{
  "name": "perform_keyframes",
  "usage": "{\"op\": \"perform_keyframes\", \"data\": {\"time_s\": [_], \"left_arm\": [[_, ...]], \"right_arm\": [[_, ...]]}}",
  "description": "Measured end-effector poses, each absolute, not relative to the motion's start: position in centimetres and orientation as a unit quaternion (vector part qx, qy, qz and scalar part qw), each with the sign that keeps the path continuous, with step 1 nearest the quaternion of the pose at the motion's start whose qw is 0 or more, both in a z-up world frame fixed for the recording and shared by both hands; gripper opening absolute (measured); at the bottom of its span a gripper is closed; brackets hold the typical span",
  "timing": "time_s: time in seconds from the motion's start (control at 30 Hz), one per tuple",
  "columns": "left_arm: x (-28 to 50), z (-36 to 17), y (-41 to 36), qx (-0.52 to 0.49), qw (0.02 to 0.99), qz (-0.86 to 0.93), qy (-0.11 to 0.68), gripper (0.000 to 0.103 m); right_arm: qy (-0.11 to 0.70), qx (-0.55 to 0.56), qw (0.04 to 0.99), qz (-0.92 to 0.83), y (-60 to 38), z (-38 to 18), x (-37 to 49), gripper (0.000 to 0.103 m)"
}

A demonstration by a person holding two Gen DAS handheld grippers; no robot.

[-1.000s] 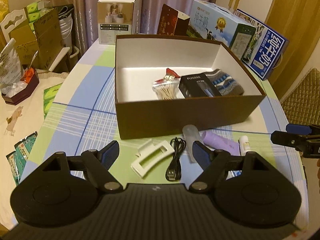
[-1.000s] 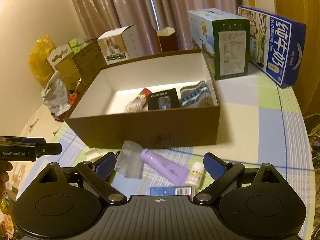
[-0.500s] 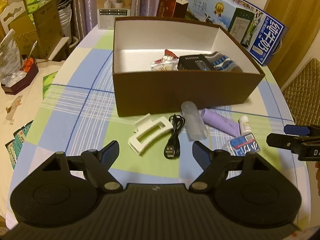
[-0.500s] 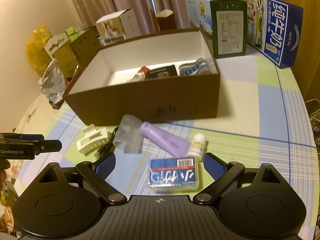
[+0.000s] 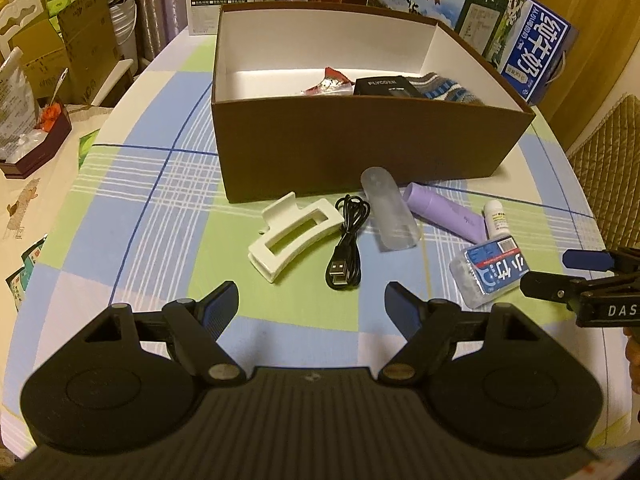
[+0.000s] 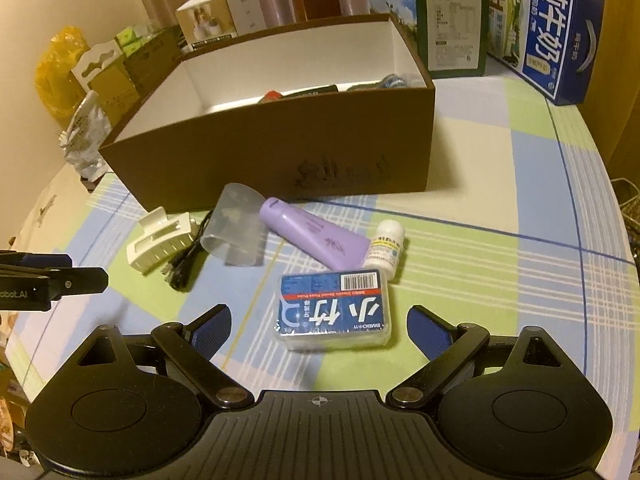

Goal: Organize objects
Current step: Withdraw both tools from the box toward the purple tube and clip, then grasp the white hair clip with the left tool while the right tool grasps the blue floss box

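Both tools gape wide, empty; right tool [image 6: 319, 330] faces a blue-labelled clear floss-pick box [image 6: 332, 314].

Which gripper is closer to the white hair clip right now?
Left. The left gripper is open just in front of the white hair clip. The right gripper is open around the blue-labelled box, off to the clip's right.

Your left gripper [image 5: 312, 300] and right gripper [image 6: 319, 326] both hover with fingers [image 6: 212, 326] spread wide, nothing between them.
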State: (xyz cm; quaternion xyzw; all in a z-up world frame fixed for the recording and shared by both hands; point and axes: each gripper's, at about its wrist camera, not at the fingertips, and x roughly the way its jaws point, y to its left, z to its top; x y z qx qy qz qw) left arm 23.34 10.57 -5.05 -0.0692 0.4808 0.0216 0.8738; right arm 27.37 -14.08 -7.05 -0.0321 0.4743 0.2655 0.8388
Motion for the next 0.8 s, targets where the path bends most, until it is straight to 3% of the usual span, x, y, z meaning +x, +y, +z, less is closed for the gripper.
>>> {"op": "perform_keyframes", "data": {"time_s": [0.8], "left_arm": [[24.5, -7.5, 11.7, -0.055, 0.872, 0.032, 0.485, 0.077]], "right_arm": [[0.491, -0.084, 0.831, 0.248, -11.6, -11.8, 29.2, 0.092]]}}
